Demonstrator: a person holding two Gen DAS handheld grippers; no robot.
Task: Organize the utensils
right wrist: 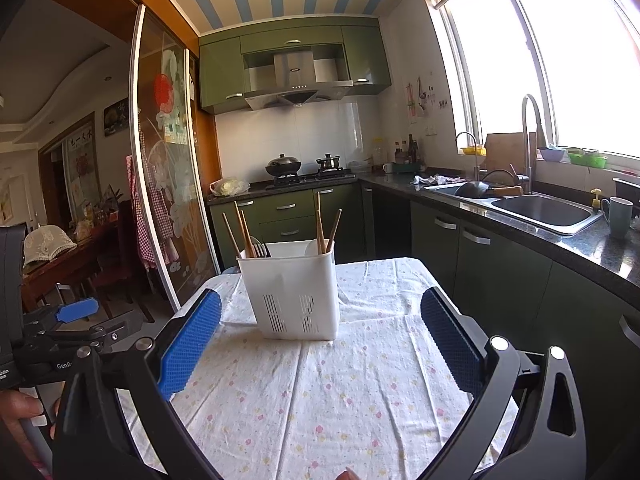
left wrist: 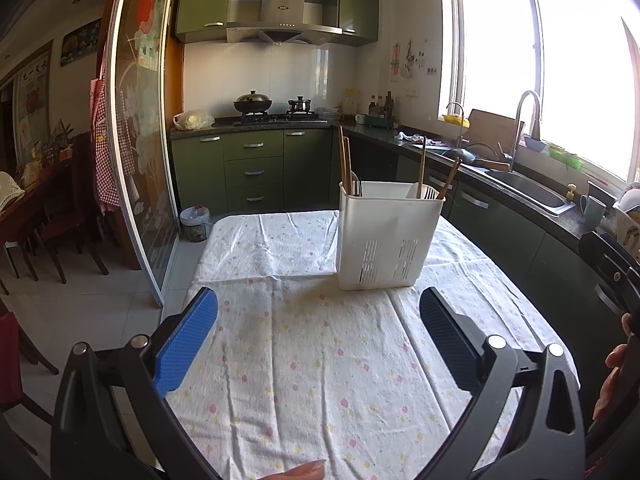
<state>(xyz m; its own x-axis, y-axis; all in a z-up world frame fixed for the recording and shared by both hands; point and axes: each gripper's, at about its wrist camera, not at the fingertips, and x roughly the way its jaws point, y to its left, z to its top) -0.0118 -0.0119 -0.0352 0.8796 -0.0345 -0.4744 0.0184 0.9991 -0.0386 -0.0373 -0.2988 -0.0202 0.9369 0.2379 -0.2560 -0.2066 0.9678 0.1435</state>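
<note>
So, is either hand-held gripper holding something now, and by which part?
Nothing is held. The left hand-held gripper and the right hand-held gripper are both open and empty; the chopsticks stand in the holder.

Daylight flooding from the blown-out window (left wrist: pixel 560 64) at right; soft shadows leftward on the surface (left wrist: pixel 304 360); strong fisheye bending at edges; sharp focus.

Home kitchen: green cabinets (left wrist: pixel 253 168), range hood (left wrist: pixel 282 20), sink (right wrist: pixel 544 210).
</note>
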